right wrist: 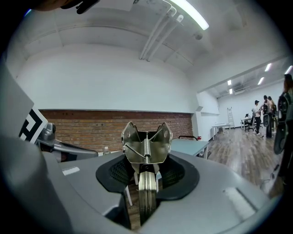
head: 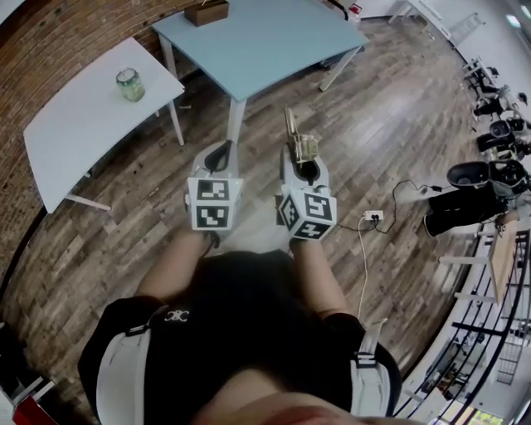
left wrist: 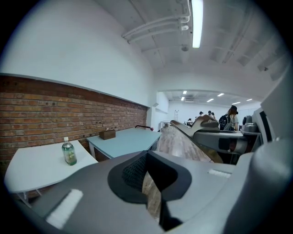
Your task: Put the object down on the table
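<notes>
**A:** You're in the carrying stage. Your right hand-held gripper [head: 302, 162] has its jaws partly closed on the metal tool [head: 296, 137]. They clamp its thin lower part, and the spring end sticks out ahead of the jaws, held over the floor [head: 398, 124].

**B:** Your left hand-held gripper [head: 221, 156] holds nothing. Its jaws are drawn together at the tips, and only a sliver of floor shows between them. It sits beside the right one, apart from it.

**A:** Nothing is set down yet. The blue worktop [head: 274, 41] lies well ahead of you, with a box [head: 207, 12] at its far edge. The white worktop [head: 83, 133] is off to your left and carries a bottle [head: 129, 85].

**B:** For the next move, I'd say step forward until the tool is over a bare patch of worktop. Lower it until it rests there, and only then open the jaws. Released from where you stand, it would likely fall to the floor.
</notes>
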Demonstrator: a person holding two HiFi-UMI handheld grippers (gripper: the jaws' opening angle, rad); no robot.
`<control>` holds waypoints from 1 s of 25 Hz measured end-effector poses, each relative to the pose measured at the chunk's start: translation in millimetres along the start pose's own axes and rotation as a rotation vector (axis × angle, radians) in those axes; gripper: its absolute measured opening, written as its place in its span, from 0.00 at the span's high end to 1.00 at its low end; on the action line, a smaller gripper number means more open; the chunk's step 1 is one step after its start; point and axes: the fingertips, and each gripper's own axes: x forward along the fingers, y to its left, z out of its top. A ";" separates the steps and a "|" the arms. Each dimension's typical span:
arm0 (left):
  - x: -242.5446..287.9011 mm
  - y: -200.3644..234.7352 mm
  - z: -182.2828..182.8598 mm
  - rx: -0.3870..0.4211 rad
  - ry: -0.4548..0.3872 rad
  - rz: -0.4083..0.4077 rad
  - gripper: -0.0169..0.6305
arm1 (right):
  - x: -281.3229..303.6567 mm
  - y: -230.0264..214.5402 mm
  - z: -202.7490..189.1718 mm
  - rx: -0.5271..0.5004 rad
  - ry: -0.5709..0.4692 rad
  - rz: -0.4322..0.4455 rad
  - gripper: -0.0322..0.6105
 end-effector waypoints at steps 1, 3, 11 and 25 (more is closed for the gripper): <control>3.7 1.0 -0.6 -0.001 0.003 -0.007 0.98 | 1.3 0.2 -1.0 -0.004 0.003 -0.002 0.71; 11.0 -1.2 -0.9 0.001 0.009 -0.022 0.98 | 3.0 -4.2 -3.6 -0.005 0.008 -0.011 0.71; 56.1 -21.4 2.3 0.032 0.020 -0.043 0.98 | 24.6 -53.1 -10.6 0.027 0.011 -0.056 0.71; 218.2 -85.1 52.3 0.028 0.046 -0.020 0.98 | 134.3 -202.8 9.4 0.067 0.024 -0.014 0.71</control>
